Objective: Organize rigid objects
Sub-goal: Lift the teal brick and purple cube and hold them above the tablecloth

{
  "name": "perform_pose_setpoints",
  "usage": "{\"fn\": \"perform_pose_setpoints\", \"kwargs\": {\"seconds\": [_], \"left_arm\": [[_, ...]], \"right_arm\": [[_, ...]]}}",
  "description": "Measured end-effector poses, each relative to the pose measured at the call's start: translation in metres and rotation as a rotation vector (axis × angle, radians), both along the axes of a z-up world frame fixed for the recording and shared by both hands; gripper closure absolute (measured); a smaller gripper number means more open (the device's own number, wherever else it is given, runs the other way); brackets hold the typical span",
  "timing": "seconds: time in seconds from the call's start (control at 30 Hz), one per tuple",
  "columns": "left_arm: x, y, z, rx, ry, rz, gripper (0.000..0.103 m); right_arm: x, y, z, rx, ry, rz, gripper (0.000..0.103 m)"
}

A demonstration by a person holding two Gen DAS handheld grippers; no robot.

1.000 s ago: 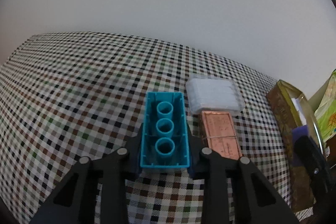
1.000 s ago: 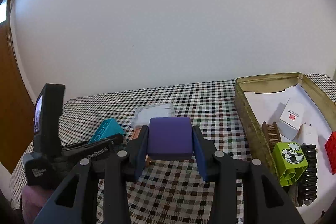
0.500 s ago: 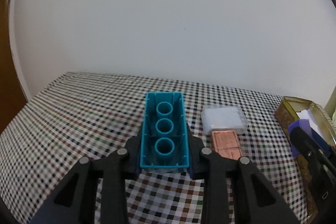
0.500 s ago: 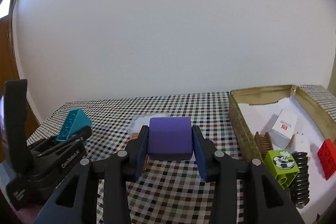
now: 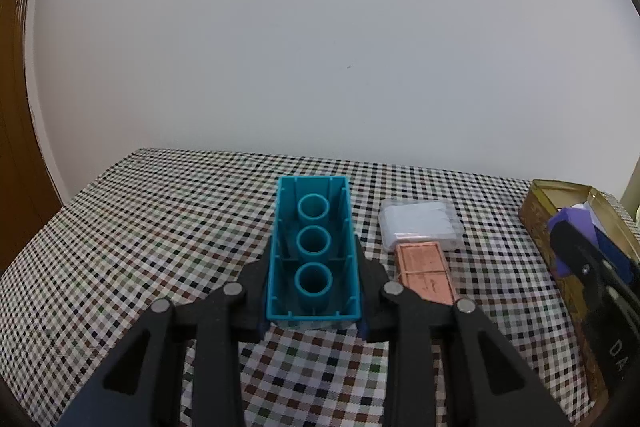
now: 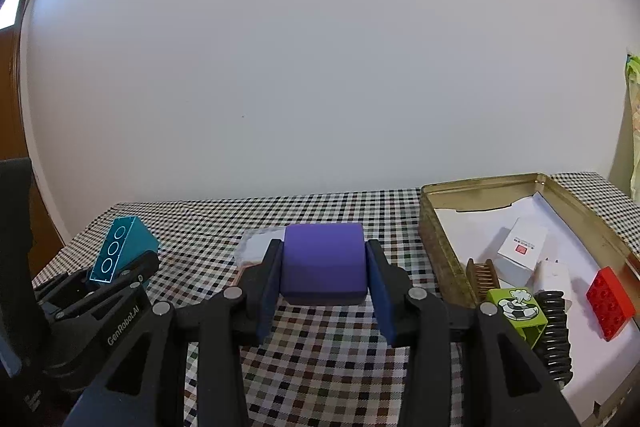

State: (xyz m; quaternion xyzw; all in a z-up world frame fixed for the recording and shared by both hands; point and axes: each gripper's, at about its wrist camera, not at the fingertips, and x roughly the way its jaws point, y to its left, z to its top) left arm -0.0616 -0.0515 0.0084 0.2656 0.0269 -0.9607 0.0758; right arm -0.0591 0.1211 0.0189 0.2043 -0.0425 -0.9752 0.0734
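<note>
Here, hollow ribbed teal brick (image 5: 313, 259), smooth purple block (image 6: 323, 267)

clear case (image 6: 256, 247): mostly hidden | copper plate (image 5: 426, 273): lettering unreadable | tin (image 6: 440, 247): cropped

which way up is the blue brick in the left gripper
Underside toward the camera: the blue brick, clamped in the left gripper, shows its hollow base with three round tubes; its studs are not in view.

The left gripper (image 5: 314, 291) is held above the table, its fingers clamped on the flanks of a teal brick (image 5: 313, 263) turned hollow side up. The right gripper (image 6: 324, 279) is held level, closed on a purple block (image 6: 323, 273) gripped between both fingers.
</note>
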Motion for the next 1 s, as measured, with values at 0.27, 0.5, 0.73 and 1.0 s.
{"fn": "perform_pose_setpoints", "kwargs": {"seconds": [0.27, 0.5, 0.73, 1.0], "left_arm": [[0.001, -0.001, -0.001, 0.012, -0.004, 0.006, 0.073], [0.007, 0.003, 0.002, 0.009, -0.003, 0.011, 0.073], [0.015, 0.007, 0.003, 0.015, 0.001, 0.018, 0.073], [0.026, 0.016, 0.006, -0.007, 0.025, 0.018, 0.073]], "right_arm": [[0.013, -0.003, 0.001, 0.018, 0.016, 0.004, 0.06], [0.015, -0.001, 0.002, 0.014, 0.015, 0.001, 0.06], [0.028, -0.003, 0.006, 0.017, 0.019, 0.006, 0.06], [0.036, -0.002, 0.008, 0.018, 0.022, 0.004, 0.06]]}}
